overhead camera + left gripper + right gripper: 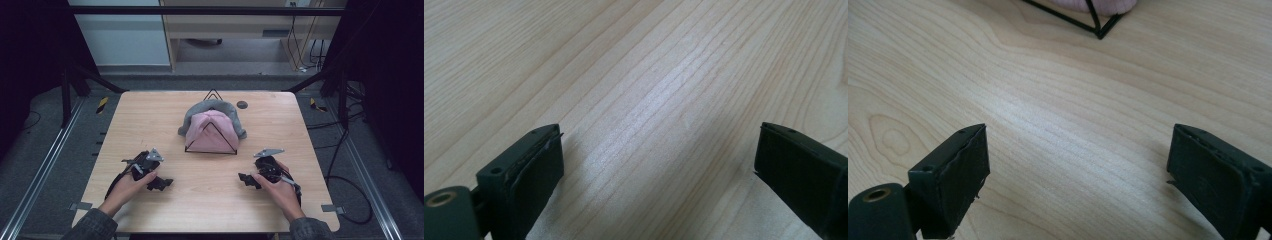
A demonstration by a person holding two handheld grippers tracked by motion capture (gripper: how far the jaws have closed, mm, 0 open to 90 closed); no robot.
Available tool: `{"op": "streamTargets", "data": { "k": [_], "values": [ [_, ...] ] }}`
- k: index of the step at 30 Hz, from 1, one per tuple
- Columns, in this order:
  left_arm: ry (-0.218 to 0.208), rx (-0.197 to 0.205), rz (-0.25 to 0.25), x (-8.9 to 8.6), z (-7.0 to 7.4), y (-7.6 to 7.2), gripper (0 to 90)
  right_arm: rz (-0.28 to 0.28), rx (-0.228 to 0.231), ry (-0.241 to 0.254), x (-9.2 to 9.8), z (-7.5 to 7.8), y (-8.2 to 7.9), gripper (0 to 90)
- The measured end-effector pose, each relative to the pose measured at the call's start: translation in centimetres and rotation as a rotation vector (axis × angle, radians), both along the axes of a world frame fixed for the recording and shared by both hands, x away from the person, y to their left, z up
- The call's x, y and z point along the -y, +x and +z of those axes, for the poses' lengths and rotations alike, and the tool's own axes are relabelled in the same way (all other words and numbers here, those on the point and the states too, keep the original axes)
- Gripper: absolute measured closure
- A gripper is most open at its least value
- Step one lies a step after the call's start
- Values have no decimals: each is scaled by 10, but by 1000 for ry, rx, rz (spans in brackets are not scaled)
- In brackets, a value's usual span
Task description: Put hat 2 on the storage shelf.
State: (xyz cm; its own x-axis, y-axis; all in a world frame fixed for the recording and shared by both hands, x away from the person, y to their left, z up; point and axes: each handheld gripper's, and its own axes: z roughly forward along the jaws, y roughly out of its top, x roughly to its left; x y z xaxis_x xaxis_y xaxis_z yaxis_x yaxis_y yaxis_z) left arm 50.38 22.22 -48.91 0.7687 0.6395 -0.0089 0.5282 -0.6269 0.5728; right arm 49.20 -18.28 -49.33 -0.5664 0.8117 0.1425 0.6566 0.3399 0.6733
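Worktop [210, 200] of pale wood fills the centre of the high view; your left gripper [159, 183] rests on it at lower left of that frame, held in your left hand [129, 186]; your right gripper [246, 178] rests at lower right, held in your right hand [277, 189]. In the left gripper view the jaws stand released, wide apart, with bare wood grain between them; in the right gripper view the jaws likewise stand released, nothing gripped. Pink cloth [212, 131] lies draped over a black wire frame [235, 151] just above frame centre in the high view, midway between the two grippers and well apart from both; a grey cloth [200, 109] curls round its upper edge, touching it. In the right gripper view a corner of the wire frame [1100, 31] and a strip of pink cloth [1098, 5] sit at the top edge, beyond the jaws. A small dark disc [242, 104] lies on the worktop just to the upper right of the cloths.
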Motion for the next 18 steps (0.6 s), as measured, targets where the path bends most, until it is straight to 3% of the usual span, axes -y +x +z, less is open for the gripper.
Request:
{"op": "streamTargets", "data": {
  "k": [3,7,8,12,18],
  "values": [
    [0,-8,12,0,-2,1,45,11,-6,-26,-3,-5,-1,84],
    [13,17,16,-1,-5,0,24,27,47,-90,-5,-9,-4,56],
    [11,21,15,-2,-6,-1,2,44,86,-120,-6,-13,-7,34],
    [-6,36,11,-7,-9,-3,0,30,133,-90,-6,-18,-13,20],
    [-5,35,12,-7,-8,-3,0,6,137,-85,-6,-19,-19,19]
  ]
}}
